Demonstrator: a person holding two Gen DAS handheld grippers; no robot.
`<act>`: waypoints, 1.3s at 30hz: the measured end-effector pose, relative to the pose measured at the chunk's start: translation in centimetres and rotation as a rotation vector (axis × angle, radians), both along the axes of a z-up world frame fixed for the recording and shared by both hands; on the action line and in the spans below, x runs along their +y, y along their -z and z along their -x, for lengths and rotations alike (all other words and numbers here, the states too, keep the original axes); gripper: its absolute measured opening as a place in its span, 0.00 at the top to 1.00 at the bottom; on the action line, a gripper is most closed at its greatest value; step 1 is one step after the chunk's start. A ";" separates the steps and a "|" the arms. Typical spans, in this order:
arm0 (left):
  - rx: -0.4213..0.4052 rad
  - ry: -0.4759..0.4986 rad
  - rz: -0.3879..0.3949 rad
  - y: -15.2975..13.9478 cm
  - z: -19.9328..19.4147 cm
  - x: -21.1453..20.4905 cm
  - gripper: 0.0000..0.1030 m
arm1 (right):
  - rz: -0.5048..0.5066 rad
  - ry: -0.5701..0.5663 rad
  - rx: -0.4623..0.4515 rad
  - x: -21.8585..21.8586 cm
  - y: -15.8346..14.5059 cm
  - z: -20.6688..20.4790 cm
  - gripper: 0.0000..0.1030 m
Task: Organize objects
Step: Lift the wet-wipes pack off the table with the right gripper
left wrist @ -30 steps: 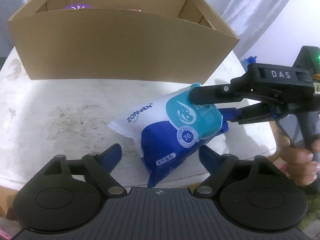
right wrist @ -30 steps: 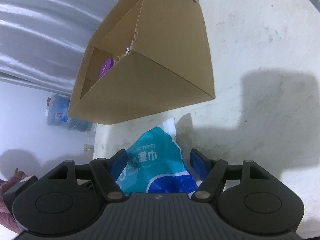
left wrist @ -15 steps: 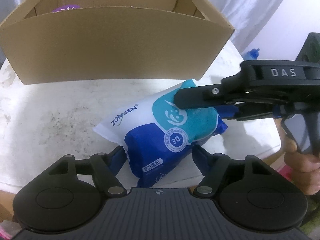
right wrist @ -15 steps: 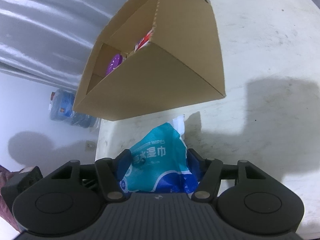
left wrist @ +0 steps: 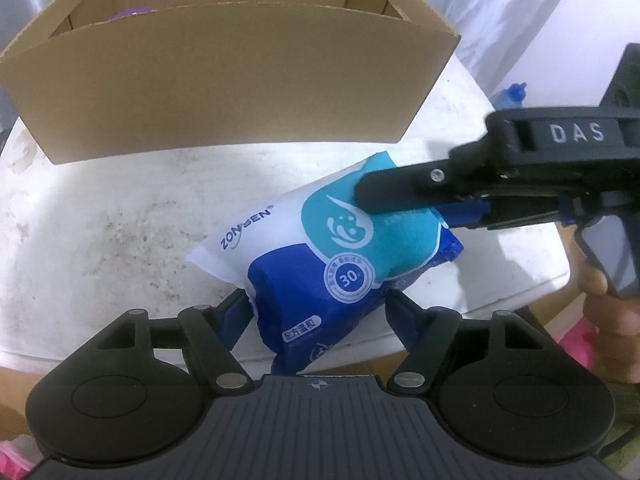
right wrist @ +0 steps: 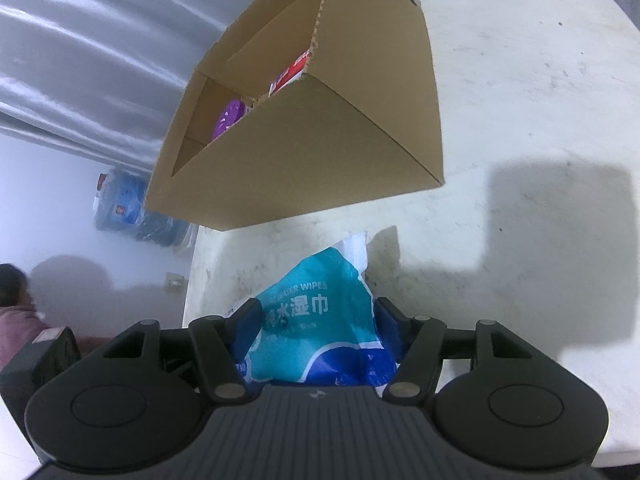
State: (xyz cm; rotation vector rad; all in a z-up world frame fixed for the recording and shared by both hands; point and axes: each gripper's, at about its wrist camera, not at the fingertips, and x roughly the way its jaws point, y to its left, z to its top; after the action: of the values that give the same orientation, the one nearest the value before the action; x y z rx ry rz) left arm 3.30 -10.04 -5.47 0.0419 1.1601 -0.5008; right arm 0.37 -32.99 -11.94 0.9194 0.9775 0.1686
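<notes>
A blue, teal and white wet wipes pack [left wrist: 320, 256] is gripped from two sides, just over the white table [left wrist: 100, 220] near its front edge. My left gripper [left wrist: 318, 312] holds its dark blue end; the jaws are opening slightly, but both pads still touch the pack. My right gripper [left wrist: 404, 216] comes in from the right and is shut on the teal end. In the right wrist view the pack [right wrist: 320, 332] fills the space between the right gripper's [right wrist: 318, 320] fingers. A hand [left wrist: 604, 300] holds the right tool.
An open cardboard box [left wrist: 224, 80] stands behind the pack on the table. It holds a purple round item [right wrist: 228, 118] and a red and white package [right wrist: 296, 70]. Water jugs [right wrist: 120, 204] and a seated person [right wrist: 16, 300] are beyond the table's edge.
Both pairs of jaws have closed in from standing apart to touching the wipes pack. The pack has come slightly nearer to both cameras.
</notes>
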 end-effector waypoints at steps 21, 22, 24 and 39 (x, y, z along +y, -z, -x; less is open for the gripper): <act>0.006 -0.006 -0.023 0.0 -0.1 -1.0 0.19 | 0.018 -0.029 -0.003 0.6 -0.1 0.3 0.32; 0.008 -0.006 -0.024 0.0 0.0 -1.3 0.19 | 0.018 -0.031 -0.004 0.6 -0.1 0.3 0.32; 0.013 -0.007 -0.025 -0.1 0.1 -1.5 0.19 | 0.019 -0.032 -0.004 0.6 -0.1 0.3 0.32; 0.023 -0.014 -0.027 -0.4 0.1 -2.0 0.17 | 0.005 -0.041 0.003 0.3 0.4 0.5 0.29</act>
State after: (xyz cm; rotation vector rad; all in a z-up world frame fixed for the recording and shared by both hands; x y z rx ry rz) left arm 3.23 -12.06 -5.10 0.0519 1.1887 -0.4746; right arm -0.14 -32.67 -12.35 0.8958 0.9996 0.1992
